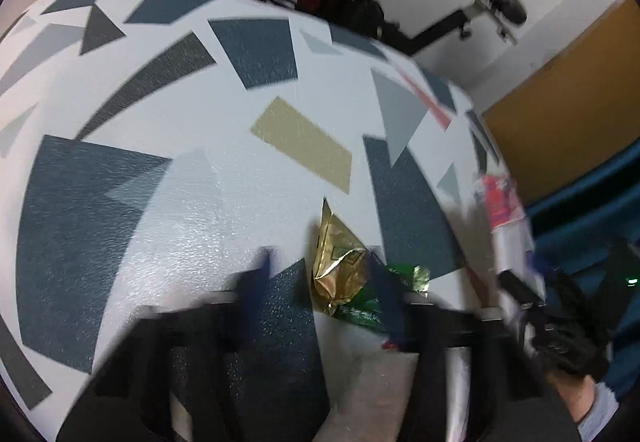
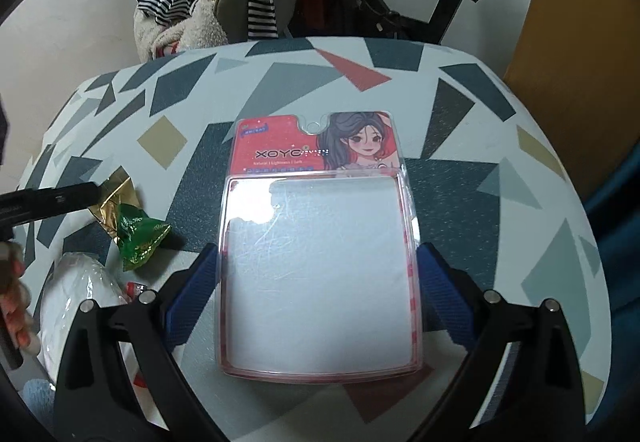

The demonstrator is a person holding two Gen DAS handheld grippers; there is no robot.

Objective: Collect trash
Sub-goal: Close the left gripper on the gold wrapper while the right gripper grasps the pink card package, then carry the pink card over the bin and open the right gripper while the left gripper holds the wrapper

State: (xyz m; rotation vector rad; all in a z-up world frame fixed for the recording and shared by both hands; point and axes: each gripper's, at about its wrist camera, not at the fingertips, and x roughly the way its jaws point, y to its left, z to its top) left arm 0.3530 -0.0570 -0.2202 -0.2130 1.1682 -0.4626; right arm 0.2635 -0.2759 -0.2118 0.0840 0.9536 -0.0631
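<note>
Collecting trash at a patterned surface (image 2: 280,90): we see the right claw (image 2: 318,258) clamped on an empty clear blister pack (image 2: 316,242), its blue pads pressing the pack's two long edges and its red printed card pointing away from the camera. To the left, a crumpled gold wrapper (image 1: 338,266) lies on the surface touching a green wrapper (image 2: 140,238). The left claw (image 1: 320,262), blurred, stands with its fingers apart on either side of the gold wrapper, which sits close to the right-hand finger. A white plastic-wrapped bundle (image 2: 76,294) lies near the green wrapper. Beyond the surface stand a chair heaped with clothes (image 2: 208,2) and an exercise bike (image 2: 460,2).
</note>
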